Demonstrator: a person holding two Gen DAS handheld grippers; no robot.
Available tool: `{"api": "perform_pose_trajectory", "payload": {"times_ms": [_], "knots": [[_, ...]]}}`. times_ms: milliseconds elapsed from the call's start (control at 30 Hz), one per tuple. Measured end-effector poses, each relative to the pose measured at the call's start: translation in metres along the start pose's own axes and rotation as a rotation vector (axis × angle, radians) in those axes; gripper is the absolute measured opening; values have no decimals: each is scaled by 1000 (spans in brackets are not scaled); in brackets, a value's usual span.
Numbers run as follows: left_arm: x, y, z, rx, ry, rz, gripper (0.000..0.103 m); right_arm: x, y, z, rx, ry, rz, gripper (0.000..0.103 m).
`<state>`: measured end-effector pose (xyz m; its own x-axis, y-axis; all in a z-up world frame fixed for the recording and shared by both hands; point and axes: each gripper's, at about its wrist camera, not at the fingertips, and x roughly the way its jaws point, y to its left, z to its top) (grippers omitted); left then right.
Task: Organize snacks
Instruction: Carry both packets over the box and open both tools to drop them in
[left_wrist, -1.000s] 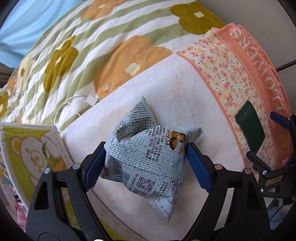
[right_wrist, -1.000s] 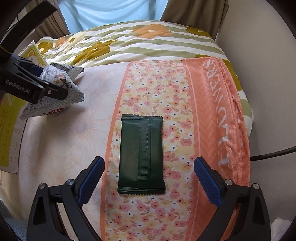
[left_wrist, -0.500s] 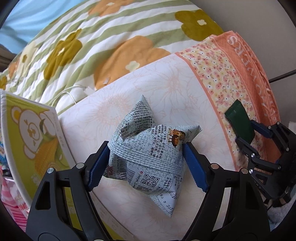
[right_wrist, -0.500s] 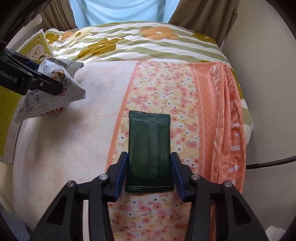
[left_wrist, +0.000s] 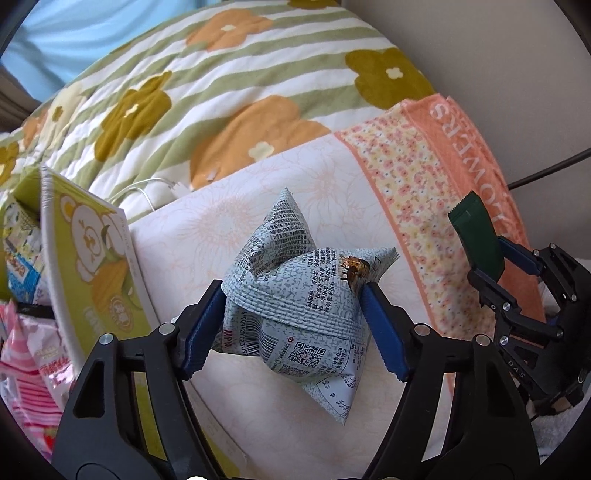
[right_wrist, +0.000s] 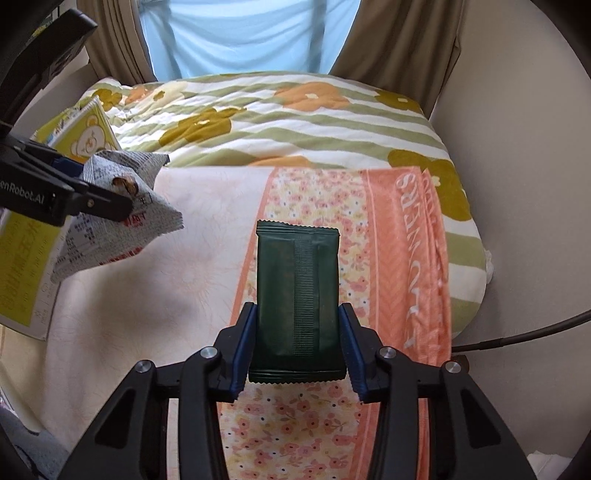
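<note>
Now left gripper (left_wrist: 291, 325) clamps the grey pouch (left_wrist: 303, 306), right gripper (right_wrist: 297, 347) the green packet (right_wrist: 297, 295).

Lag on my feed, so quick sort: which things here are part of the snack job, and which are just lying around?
Job:
- grey snack bag, in left gripper
- green packet, in right gripper
- bear box
- pink snacks at left

Lying about:
- white cable
- floral towel
- quilt
- black cable
</note>
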<state>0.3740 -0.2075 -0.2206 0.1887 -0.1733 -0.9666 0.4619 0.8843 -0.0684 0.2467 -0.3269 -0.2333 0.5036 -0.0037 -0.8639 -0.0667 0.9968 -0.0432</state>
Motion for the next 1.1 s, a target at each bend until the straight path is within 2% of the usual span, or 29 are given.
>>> {"api": "perform_pose_trajectory", "payload": {"times_ms": [167, 333, 633, 867, 967, 1100], "knots": [[-38, 5, -5, -38, -75, 1, 70, -24, 5, 13, -24, -59, 23, 40], [-95, 20, -18, -110, -185, -3, 69, -50, 15, 34, -71, -124, 63, 40], [-195, 85, -67, -284, -371, 72, 69, -94, 72, 76, -211, -234, 199, 40], [-230, 153, -121, -380, -424, 90, 69, -118, 145, 89, -267, -254, 337, 40], [-233, 185, -133, -385, -426, 92, 69, -122, 178, 89, -269, -259, 358, 40], [-230, 228, -138, -379, -416, 52, 68, -126, 218, 88, -255, -255, 358, 40]]}}
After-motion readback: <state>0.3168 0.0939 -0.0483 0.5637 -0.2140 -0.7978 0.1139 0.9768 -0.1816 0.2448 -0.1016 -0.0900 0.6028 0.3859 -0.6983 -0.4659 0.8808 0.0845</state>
